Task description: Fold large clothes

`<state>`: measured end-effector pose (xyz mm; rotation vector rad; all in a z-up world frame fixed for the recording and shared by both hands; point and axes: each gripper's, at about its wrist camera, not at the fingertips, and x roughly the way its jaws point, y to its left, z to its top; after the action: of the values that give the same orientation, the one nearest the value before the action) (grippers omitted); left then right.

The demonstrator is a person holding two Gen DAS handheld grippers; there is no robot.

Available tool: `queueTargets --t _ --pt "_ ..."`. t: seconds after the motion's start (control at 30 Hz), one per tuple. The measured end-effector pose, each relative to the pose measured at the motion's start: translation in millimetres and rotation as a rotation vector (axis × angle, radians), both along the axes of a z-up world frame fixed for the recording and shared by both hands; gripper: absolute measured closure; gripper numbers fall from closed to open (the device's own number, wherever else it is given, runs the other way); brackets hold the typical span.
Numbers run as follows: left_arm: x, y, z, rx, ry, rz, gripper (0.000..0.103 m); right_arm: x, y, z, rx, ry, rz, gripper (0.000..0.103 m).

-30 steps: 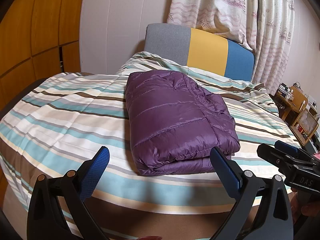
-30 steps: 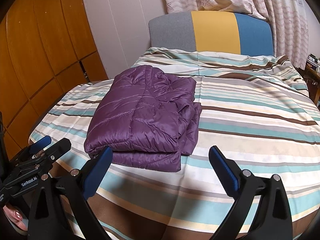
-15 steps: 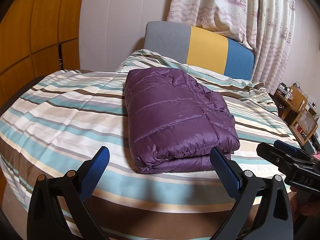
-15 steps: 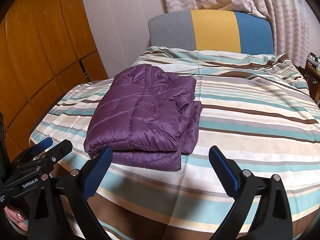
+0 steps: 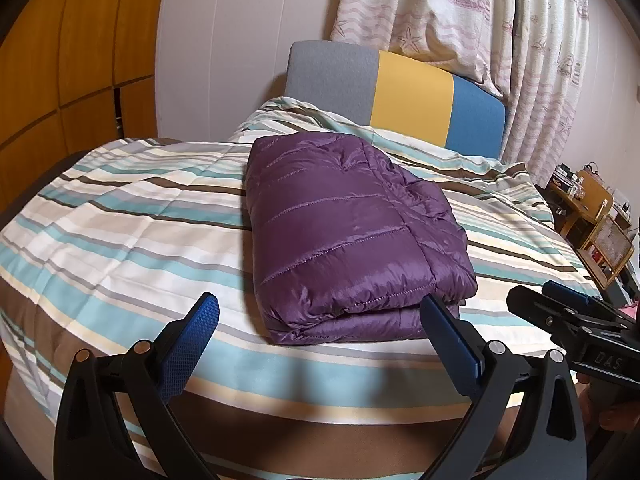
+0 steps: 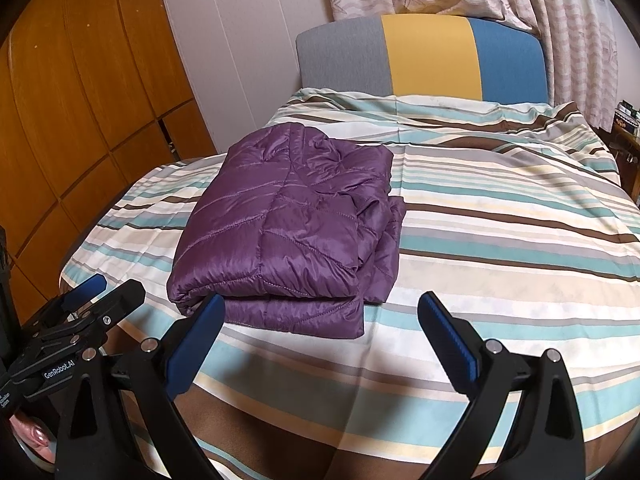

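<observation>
- The left gripper (image 5: 320, 320) fills the bottom of the left wrist view, its black arms cut off by the lower edge; its blue-padded fingers (image 5: 192, 340) stand wide apart with nothing between them, held above the near edge of the bed.
- The right gripper (image 6: 320, 320) sits the same way at the bottom of the right wrist view, fingers (image 6: 448, 340) spread wide and holding nothing.
- Each gripper shows in the other's view: the right one pokes in at the lower right of the left wrist view, the left one at the lower left of the right wrist view, both partly cut off by the frame edge.
- A fingertip with a painted nail (image 6: 38, 436) peeks out at the bottom left corner of the right wrist view; the rest of the hand is hidden.
- The purple quilted jacket (image 5: 344, 240) lies folded in a thick stack on the striped bedcover (image 5: 120, 232), centre of the left wrist view and left of centre in the right wrist view; a lower layer sticks out beneath the top fold, and its far side is hidden.
- Beyond it, the headboard (image 6: 428, 56) shows grey, yellow and blue panels, its base hidden by rumpled bedding.
- A patterned curtain (image 5: 460, 20) hangs in the upper right; wooden cabinet doors (image 6: 80, 100) fill the left.
- Small shelves (image 5: 592, 216) at the right edge of the left wrist view hold items too small to make out.
</observation>
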<state>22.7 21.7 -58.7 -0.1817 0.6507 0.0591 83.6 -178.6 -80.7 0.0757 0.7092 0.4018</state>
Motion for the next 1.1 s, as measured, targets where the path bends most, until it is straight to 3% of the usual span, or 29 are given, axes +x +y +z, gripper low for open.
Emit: queueTargets --t 0.9,1.1 --pt "2.1 -5.3 -4.6 -0.010 0.004 -0.035 0.003 2.5 -1.3 -3.6 0.000 0.014 0.003 0.006" --pt "3.0 -2.5 -8.4 -0.002 0.008 -0.001 0.003 6.8 -2.2 -7.9 0.003 0.026 0.000 0.006"
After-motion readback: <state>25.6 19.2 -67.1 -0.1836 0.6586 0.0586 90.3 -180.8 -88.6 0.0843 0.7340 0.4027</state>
